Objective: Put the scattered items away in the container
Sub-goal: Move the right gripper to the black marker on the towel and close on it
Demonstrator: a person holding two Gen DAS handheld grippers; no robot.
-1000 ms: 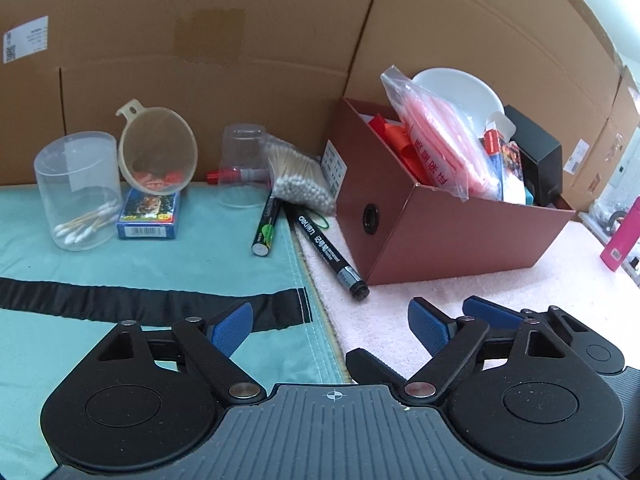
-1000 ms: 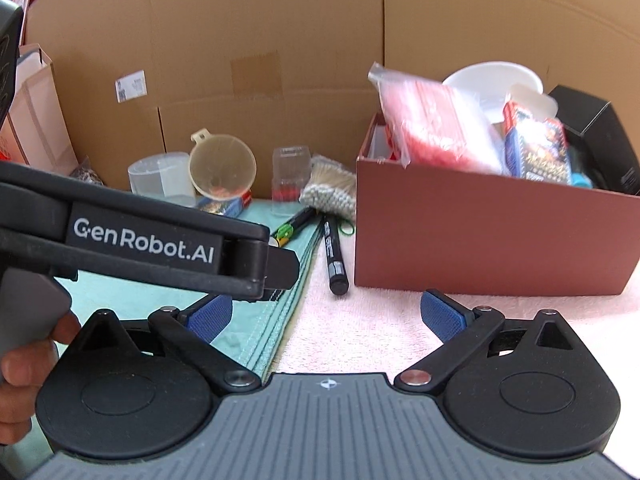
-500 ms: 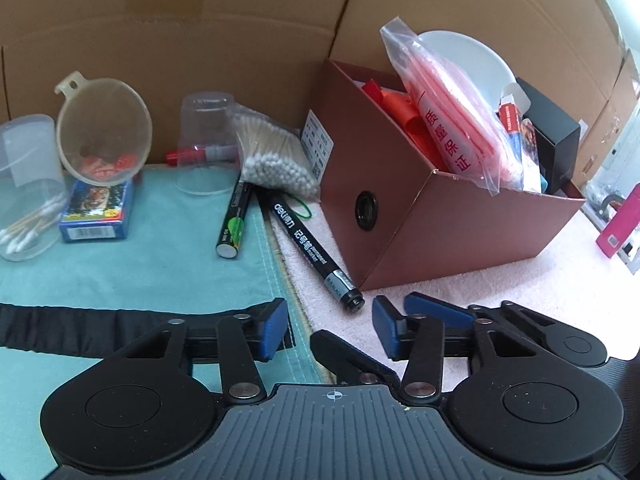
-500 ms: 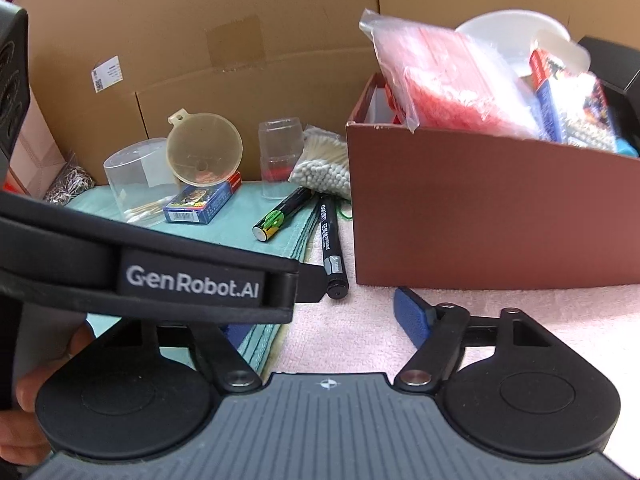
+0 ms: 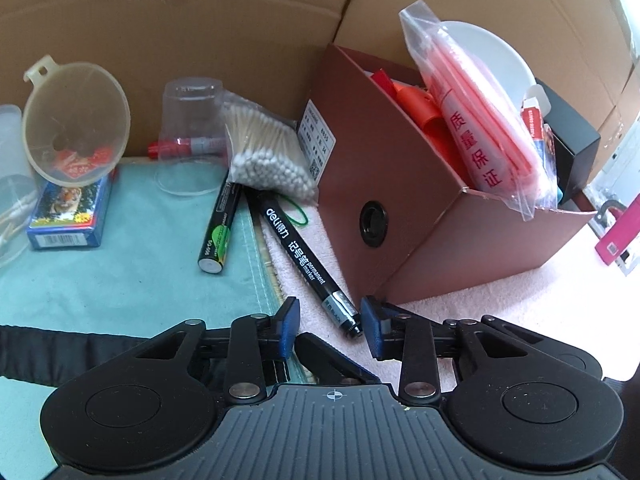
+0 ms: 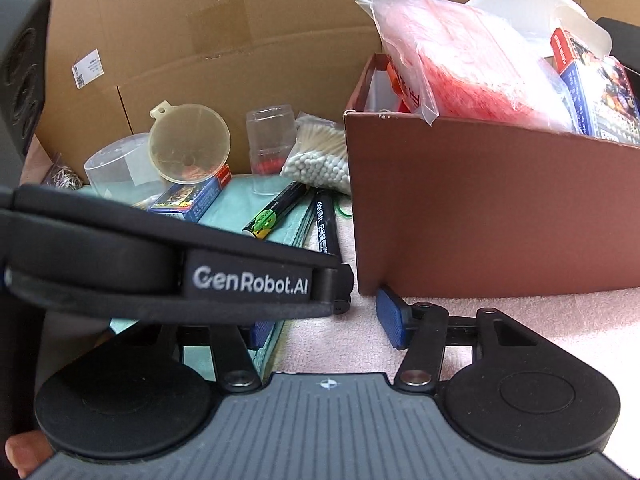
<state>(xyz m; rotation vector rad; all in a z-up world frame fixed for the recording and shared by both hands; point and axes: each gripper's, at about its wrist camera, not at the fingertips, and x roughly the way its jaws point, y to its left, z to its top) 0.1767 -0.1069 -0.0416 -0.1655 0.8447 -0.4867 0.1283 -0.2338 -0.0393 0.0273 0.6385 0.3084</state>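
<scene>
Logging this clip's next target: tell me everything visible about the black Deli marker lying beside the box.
The black marker is a slim, plastic-looking pen with white "deli permanent marker" print and a grey band marked BLACK near its near end. It lies flat on the pink towel, slanting along the brown box; whether they touch is unclear. Its far end runs under the cotton swab bag. Its near end sits between the open left gripper fingers, not yet clamped.

My left gripper (image 5: 330, 326) hovering low, jaws standing partly apart, blue pads (image 5: 289, 326) facing each other, gripping nothing. My right gripper (image 6: 326, 324) sitting just behind and beside it, jaws parted wider, empty. Left gripper's body crossing right view. Fingertip (image 6: 24, 454) showing at lower-left corner.
</scene>
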